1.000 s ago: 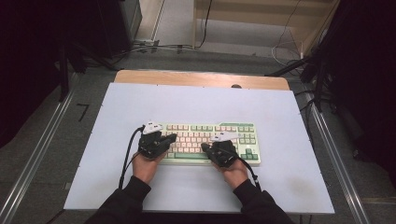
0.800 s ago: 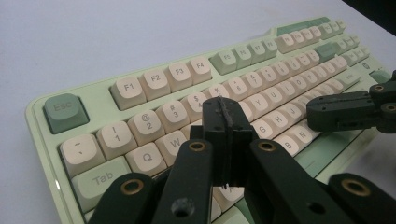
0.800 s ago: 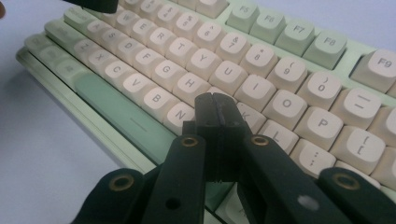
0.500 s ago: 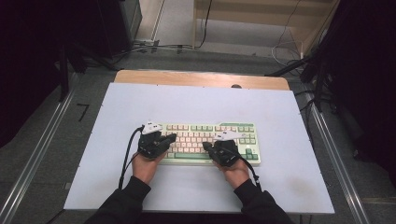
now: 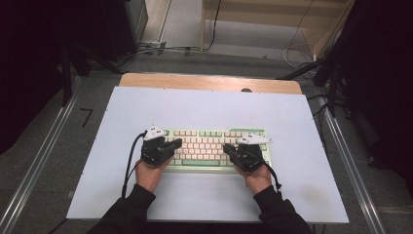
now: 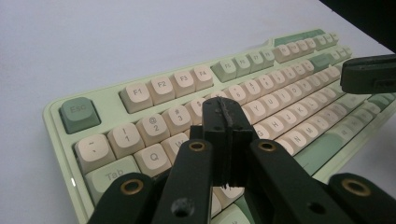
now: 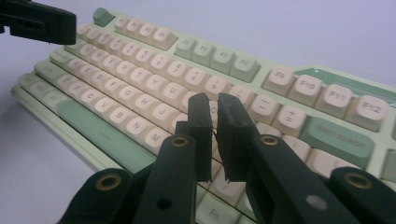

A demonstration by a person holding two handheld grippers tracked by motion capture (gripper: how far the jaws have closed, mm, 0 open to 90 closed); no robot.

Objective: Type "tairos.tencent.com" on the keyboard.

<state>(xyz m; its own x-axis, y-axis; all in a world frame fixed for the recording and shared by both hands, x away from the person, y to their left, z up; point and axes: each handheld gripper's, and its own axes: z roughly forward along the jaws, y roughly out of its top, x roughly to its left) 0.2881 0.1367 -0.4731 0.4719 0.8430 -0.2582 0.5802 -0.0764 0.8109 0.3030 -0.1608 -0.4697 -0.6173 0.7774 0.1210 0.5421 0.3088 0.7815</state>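
One overhead camera, two riding close on the tools

The high view is looking forward and down from afar; each gripper view is peering along its own jaws, just above the keyboard [image 5: 217, 148], its key rows appearing in all three views.
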